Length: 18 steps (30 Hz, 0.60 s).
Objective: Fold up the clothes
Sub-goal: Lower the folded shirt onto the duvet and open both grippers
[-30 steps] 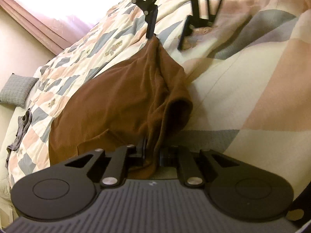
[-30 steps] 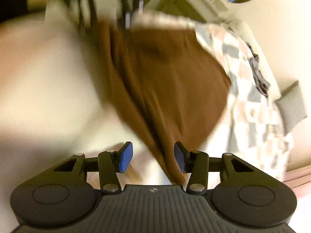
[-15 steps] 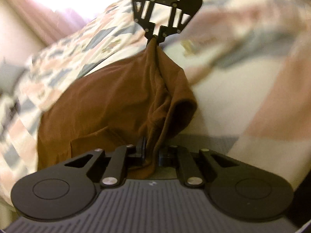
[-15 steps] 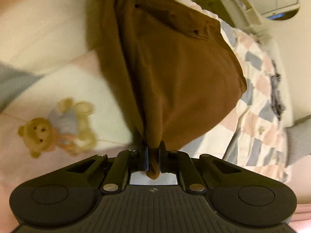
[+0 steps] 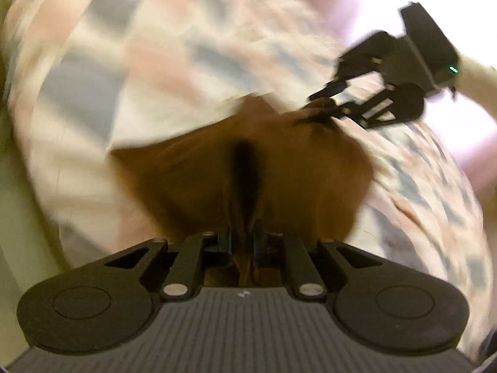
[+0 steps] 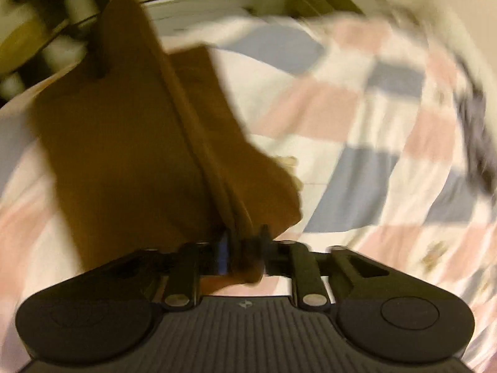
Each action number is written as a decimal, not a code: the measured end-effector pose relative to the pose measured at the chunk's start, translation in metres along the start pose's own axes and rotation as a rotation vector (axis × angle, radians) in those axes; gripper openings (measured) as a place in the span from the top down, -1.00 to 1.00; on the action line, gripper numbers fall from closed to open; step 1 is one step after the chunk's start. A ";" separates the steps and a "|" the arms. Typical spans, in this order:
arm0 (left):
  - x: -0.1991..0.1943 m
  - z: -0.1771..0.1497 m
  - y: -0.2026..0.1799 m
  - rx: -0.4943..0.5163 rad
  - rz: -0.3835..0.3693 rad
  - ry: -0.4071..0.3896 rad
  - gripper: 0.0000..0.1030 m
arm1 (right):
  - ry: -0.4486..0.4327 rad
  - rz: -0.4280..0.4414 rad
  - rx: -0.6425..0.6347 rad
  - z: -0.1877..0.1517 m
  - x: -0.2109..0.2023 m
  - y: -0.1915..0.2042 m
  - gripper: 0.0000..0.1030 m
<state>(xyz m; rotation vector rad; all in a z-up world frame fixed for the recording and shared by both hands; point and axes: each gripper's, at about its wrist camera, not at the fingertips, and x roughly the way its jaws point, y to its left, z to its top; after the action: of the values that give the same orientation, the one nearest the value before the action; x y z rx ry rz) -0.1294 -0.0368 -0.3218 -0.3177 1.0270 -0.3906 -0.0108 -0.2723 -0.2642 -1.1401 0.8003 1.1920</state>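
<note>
A brown garment is held stretched between both grippers above a patchwork quilt. The left gripper is closed, its jaws pinching a bunched edge of the cloth. The right gripper is likewise clamped on a fold of the same garment. Both views are heavily blurred. A dark item lies on the quilt well apart.

**Two matching black handheld grippers**

The left gripper has a ribbed dark grey body, round black discs on either side, slim black linkage arms and two silver screws. The right gripper looks the same, with a blue pad inside one finger. From the left camera, its boxy housing carries a small green light
</note>
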 end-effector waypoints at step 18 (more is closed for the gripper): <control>0.009 0.016 0.056 -0.274 -0.119 -0.075 0.87 | -0.322 0.425 1.172 -0.108 0.033 -0.087 0.85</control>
<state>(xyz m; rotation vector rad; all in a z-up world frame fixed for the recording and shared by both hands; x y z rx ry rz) -0.1025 0.0099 -0.3454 -0.6372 0.9915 -0.3417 0.0906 -0.3650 -0.3034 0.1862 1.2562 0.9292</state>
